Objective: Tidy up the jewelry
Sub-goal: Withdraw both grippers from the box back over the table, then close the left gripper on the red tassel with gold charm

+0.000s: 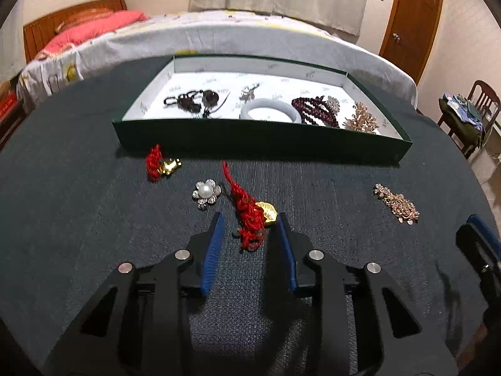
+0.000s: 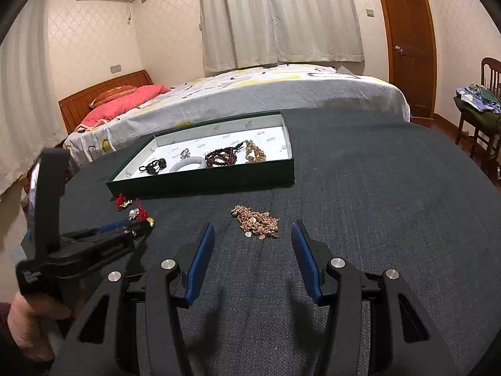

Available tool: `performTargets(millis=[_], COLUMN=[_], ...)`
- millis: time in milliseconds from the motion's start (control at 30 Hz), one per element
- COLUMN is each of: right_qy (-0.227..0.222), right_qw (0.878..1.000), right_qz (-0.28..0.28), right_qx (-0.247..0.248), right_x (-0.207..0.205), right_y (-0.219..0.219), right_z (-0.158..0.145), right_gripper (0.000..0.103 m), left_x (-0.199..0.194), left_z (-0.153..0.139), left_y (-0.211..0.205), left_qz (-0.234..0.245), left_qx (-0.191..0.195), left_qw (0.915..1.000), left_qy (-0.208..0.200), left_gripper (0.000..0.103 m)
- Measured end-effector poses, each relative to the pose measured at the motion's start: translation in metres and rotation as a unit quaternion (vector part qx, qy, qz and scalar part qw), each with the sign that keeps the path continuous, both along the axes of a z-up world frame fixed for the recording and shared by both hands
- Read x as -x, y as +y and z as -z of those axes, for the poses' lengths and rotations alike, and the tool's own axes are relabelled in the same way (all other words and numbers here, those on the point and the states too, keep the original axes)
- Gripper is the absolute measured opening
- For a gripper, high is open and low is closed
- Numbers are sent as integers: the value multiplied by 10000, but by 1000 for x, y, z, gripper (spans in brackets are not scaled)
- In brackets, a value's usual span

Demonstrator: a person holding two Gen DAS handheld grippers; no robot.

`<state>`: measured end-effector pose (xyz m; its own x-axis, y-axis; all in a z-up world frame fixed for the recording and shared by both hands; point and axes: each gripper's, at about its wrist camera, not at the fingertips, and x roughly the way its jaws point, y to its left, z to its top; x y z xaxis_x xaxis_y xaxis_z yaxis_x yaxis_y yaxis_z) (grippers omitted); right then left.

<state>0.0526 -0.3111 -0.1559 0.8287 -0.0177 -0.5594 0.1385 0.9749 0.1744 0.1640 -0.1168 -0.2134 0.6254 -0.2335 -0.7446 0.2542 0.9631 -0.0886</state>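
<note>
A green tray [image 1: 260, 139] with a white floor holds a black cord piece [image 1: 191, 100], a white bangle [image 1: 269, 111], dark red beads [image 1: 313, 111] and gold brooches [image 1: 361, 119]. My left gripper [image 1: 250, 224] is open, its blue fingers either side of a red cord with a gold charm [image 1: 255, 213] lying on the dark cloth. A pearl flower brooch [image 1: 206, 192] and a second red cord with gold charm [image 1: 161, 164] lie to its left. My right gripper [image 2: 252, 232] is open and empty, just short of a gold chain piece [image 2: 256, 221].
The round table [image 2: 375, 203] has a dark cloth. The gold chain piece also shows in the left wrist view [image 1: 396, 203], next to the right gripper's tip [image 1: 479, 235]. A bed [image 2: 250, 91], a door [image 2: 407, 40] and a chair [image 2: 482, 119] stand beyond.
</note>
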Motion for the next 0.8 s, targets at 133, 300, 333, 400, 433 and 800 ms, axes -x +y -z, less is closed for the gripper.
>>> performTargets(millis=[133, 300, 333, 400, 433, 800], right_qy=[25, 70, 76, 106, 128, 281], right_qw=[9999, 9999, 9999, 9999, 9999, 9996], right_qz=[67, 74, 73, 72, 68, 12], right_qx=[-71, -50, -43, -20, -22, 45], right_x=[0, -1, 0, -1, -2, -9], right_y=[-5, -5, -4, -4, -4, 1], right_z=[2, 3, 3, 4, 4, 8], right_gripper=[51, 51, 51, 51, 51, 51], left_x=[1, 3, 3, 3, 3, 8], left_z=[0, 0, 0, -1, -1, -11], left_y=[-2, 0, 0, 1, 2, 7], left_qz=[41, 123, 147, 180, 184, 209], left_qx=[-38, 69, 113, 199, 225, 179], left_qw=[10000, 9999, 9998, 9996, 9996, 9992], left_qy=[-4, -12, -10, -14, -33, -285], left_gripper=[23, 20, 19, 18, 18, 18])
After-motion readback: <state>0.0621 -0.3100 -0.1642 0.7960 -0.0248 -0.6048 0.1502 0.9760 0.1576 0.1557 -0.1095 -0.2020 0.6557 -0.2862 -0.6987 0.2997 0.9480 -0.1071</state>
